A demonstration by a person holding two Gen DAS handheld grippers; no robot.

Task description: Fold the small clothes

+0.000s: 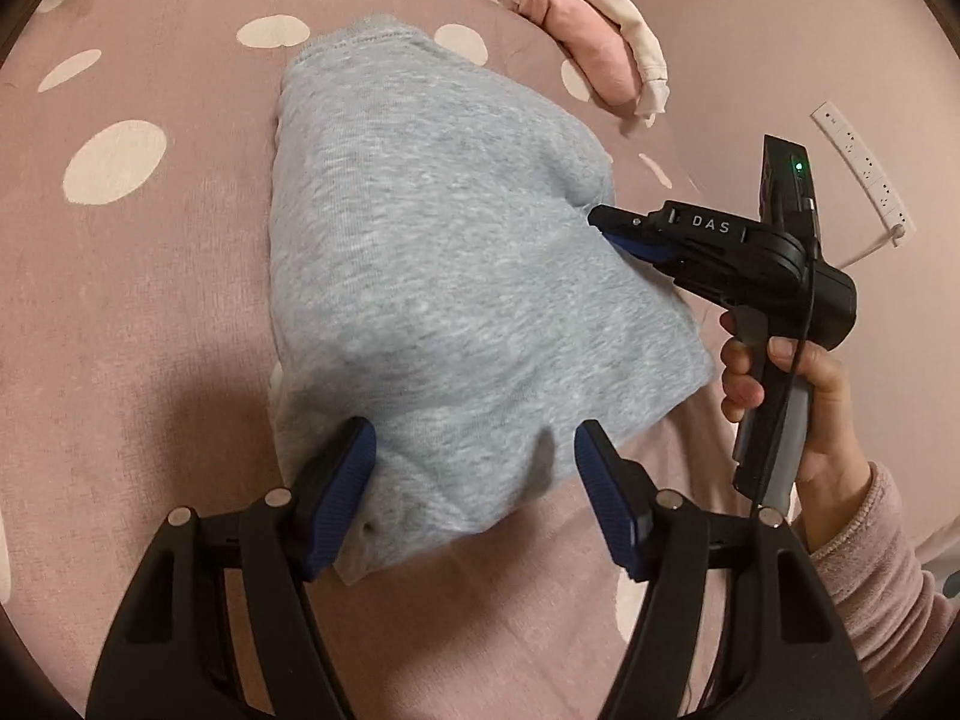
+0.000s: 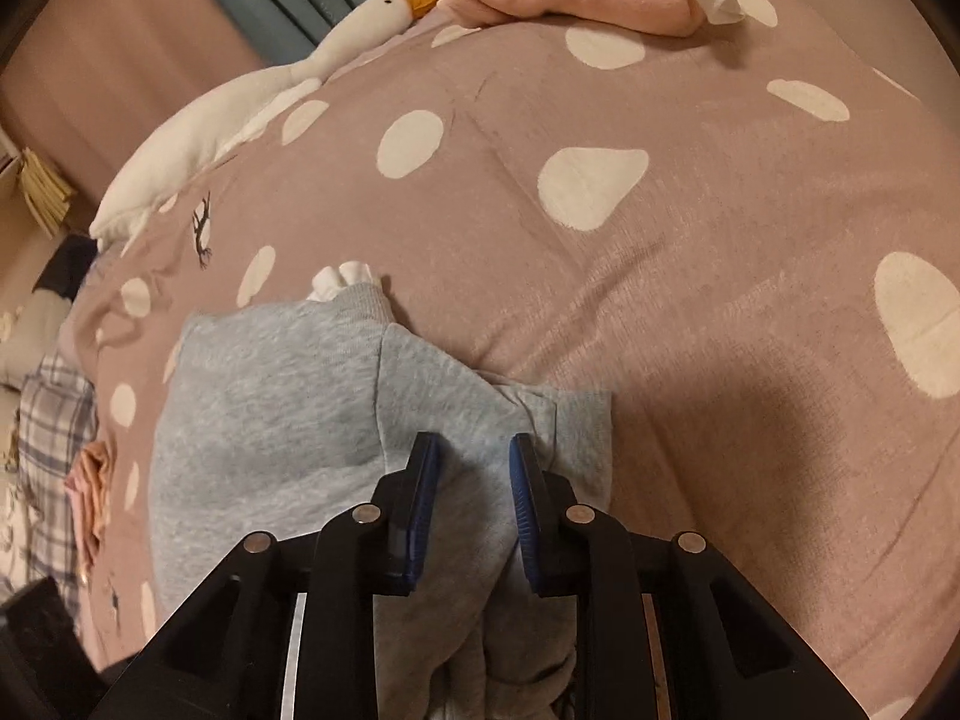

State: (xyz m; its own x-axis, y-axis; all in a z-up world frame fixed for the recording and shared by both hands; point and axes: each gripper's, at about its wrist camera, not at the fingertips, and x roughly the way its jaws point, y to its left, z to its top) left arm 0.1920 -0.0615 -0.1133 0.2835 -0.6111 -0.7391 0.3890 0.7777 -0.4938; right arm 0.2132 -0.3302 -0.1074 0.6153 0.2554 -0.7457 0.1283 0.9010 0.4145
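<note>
Two grippers on the grey garment [image 1: 432, 276], mid-frame on the spotted bedspread [image 1: 150, 312]: left gripper [image 1: 474, 480] spread wide astride the near hem, right gripper [image 2: 471, 468] part-closed around a bunched fold. Risk of fold slipping loose, bunching unevenly.
</note>
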